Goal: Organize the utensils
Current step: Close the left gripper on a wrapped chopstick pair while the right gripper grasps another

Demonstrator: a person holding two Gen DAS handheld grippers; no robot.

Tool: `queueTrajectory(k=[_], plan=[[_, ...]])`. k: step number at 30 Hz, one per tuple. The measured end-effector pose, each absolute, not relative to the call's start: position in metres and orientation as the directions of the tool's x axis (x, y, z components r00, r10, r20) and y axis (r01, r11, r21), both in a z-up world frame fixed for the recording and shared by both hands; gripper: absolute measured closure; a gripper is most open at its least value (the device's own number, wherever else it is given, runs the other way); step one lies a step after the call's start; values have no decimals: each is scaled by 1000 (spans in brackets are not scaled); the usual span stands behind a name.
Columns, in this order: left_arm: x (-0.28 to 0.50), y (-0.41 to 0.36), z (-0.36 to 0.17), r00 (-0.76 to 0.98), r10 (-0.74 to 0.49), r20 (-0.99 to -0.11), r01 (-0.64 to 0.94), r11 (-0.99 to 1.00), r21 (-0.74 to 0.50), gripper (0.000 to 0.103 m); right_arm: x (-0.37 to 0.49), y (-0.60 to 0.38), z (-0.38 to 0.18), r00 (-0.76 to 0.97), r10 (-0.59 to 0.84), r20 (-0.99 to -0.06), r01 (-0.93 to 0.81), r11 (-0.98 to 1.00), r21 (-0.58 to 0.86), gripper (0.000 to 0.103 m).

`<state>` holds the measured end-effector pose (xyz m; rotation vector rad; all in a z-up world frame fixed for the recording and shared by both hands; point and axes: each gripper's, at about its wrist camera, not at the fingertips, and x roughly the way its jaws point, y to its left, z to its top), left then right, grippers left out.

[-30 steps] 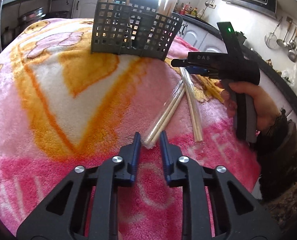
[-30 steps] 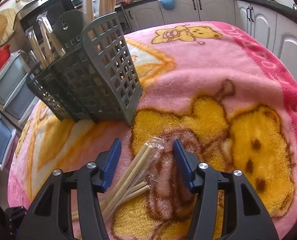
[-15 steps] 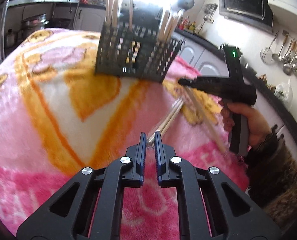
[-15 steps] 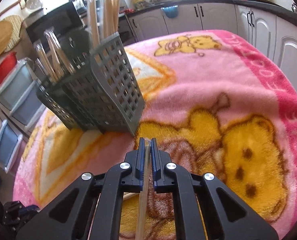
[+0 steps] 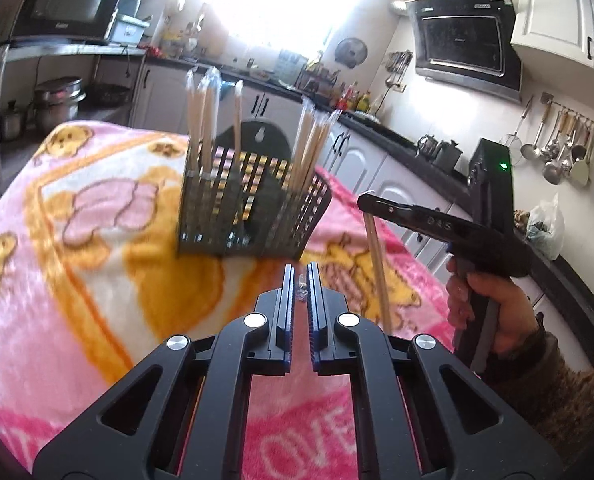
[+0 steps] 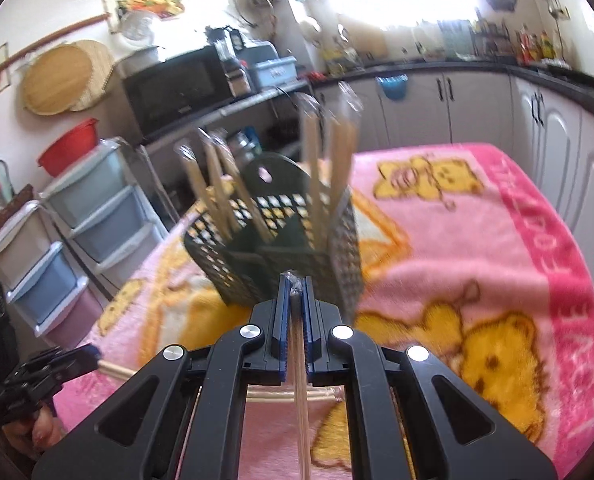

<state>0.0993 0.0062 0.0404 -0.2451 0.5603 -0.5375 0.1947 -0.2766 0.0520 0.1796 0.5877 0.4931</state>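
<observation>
Two wrapped chopstick pairs are up off the pink blanket, one in each of your grippers. Your left gripper is clamped on the crinkled wrapper tip of its pair; your right gripper is closed on the top of the other pair, which hangs below it. Both holds sit at the very end, so either pair could swing or slip from its slick sleeve. The grey utensil basket on the far side is crowded with upright pairs; a swinging end could catch its rim and tip it.
</observation>
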Motion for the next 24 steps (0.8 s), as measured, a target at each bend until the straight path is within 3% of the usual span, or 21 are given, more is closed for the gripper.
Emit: queueTrajectory(k=[24], plan=[[126, -7, 126, 769, -580, -269, 505, 809, -301, 101, 151, -273, 124, 820, 502, -275, -457, 864, 214, 97]])
